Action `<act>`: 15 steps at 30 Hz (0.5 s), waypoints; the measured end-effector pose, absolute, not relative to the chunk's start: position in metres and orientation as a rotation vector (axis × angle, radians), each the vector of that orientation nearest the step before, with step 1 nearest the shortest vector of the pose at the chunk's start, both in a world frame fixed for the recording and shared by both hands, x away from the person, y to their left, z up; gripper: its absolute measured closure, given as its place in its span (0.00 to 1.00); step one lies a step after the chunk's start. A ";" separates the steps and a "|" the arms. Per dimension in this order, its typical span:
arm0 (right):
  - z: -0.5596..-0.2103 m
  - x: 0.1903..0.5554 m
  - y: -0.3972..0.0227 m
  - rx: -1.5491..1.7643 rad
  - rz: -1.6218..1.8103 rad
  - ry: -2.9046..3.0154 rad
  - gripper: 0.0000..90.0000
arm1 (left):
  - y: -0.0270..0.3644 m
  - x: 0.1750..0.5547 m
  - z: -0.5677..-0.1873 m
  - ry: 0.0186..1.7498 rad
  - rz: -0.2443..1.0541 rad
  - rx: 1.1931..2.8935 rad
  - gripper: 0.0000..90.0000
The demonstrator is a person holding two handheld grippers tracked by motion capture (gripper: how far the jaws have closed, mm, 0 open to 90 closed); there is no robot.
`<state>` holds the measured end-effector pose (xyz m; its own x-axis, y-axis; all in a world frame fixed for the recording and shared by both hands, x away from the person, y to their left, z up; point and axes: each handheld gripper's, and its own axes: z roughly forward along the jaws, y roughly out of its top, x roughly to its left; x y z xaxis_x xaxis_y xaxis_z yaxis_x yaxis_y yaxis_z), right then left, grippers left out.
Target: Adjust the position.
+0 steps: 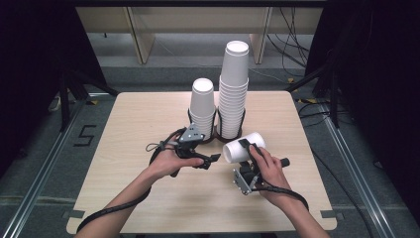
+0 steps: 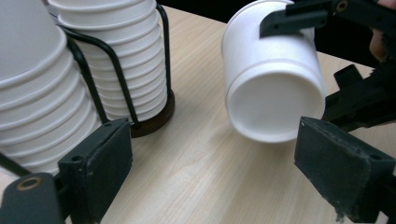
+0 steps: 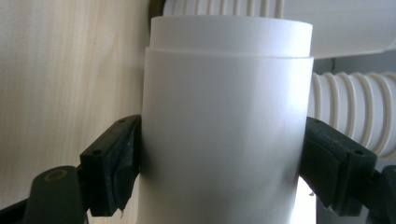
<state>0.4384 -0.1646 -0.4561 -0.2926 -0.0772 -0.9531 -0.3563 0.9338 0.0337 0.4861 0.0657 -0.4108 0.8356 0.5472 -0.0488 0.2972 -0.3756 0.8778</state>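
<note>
While the right hand-held gripper (image 1: 246, 154) pinches a single white paper cup (image 1: 242, 147) across its wall, the cup lies tipped on its side in the air just in front of the black wire cup holder (image 1: 216, 134), its closed bottom turned toward the left hand-held gripper (image 1: 210, 159). In the right gripper view both black pads press flat against the cup's sides, so that grip looks firm. The left hand-held gripper stands spread with nothing between its jaws, held low over the worktop (image 1: 148, 119) just in front of the holder and pointing at the cup's base. Inside the holder two stacks stand upside down: a short stack (image 1: 203, 106) on the left side and a much taller stack (image 1: 234, 89) on the right side, each ringed by the wire frame. To my eye the work is partway along: one cup is free of the stacks and in hand, yet it is neither set down on the worktop nor seated on either stack. What seems left is to pass it across or place it, and I cannot tell from here which stack it belongs to.
</note>
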 end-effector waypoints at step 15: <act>-0.459 0.432 -0.152 -0.548 0.132 1.829 0.22 | 0.035 0.484 -0.413 0.570 0.223 2.083 0.05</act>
